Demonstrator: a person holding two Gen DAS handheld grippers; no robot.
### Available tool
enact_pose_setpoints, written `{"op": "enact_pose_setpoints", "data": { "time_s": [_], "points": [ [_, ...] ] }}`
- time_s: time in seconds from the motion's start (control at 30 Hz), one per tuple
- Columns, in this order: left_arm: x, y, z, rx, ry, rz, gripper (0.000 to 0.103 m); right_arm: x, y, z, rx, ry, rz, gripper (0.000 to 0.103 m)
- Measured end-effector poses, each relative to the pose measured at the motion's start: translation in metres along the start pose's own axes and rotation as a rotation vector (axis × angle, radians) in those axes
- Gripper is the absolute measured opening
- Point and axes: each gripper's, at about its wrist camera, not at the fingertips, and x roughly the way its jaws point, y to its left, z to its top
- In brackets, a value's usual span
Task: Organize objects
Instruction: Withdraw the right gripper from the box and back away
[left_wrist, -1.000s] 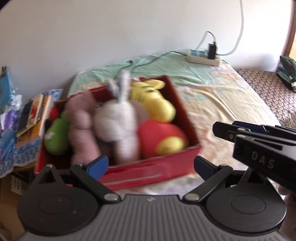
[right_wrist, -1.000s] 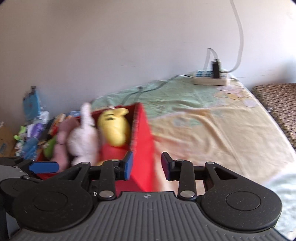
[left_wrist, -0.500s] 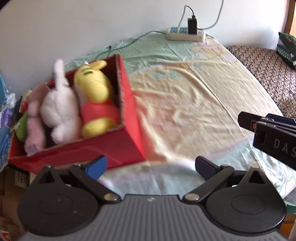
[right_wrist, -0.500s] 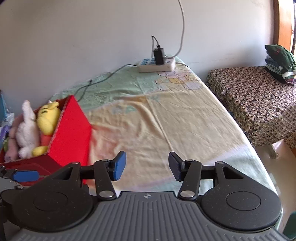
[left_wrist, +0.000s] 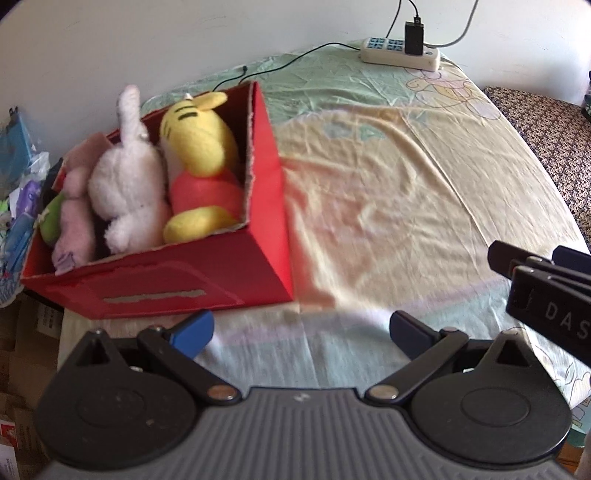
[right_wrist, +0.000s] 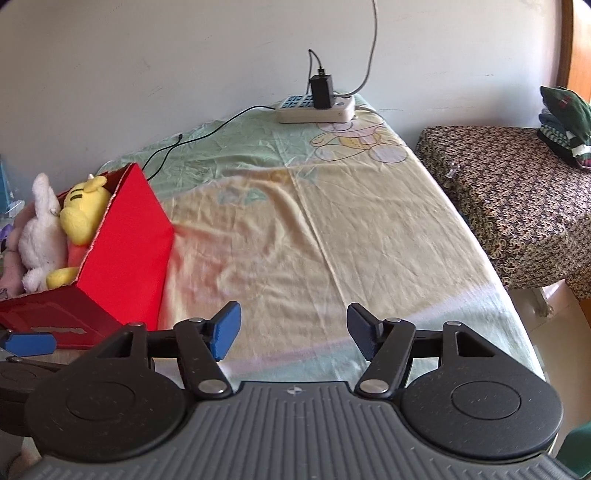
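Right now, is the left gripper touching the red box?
Apart. In the left wrist view the left gripper hangs open short of the red box, bedsheet between.

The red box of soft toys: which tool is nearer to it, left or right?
Left. The left tool sits open just in front of the red box, one finger by its front wall. The right tool, also open, is off to the box's right, over the bedsheet.

Bedroom in a home. Bed with a cartoon-print sheet against a plain painted wall. Power strip with a charger plugged in lies on the bed. Folded clothes on a patterned cover beside it; red box of plush toys.
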Motion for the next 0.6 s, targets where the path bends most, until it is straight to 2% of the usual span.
{"op": "enact_pose_setpoints", "data": {
  "time_s": [0.3, 0.6],
  "points": [
    [-0.015, 0.049, 0.004, -0.094, -0.034, 0.034, 0.101, -0.005, 0.045, 0.015, -0.073, -0.014, 0.055, 0.068],
    [-0.025, 0.119, 0.010, -0.167, -0.055, 0.063, 0.102, -0.015, 0.107, 0.032, -0.119, -0.044, 0.079, 0.078]
  ]
}}
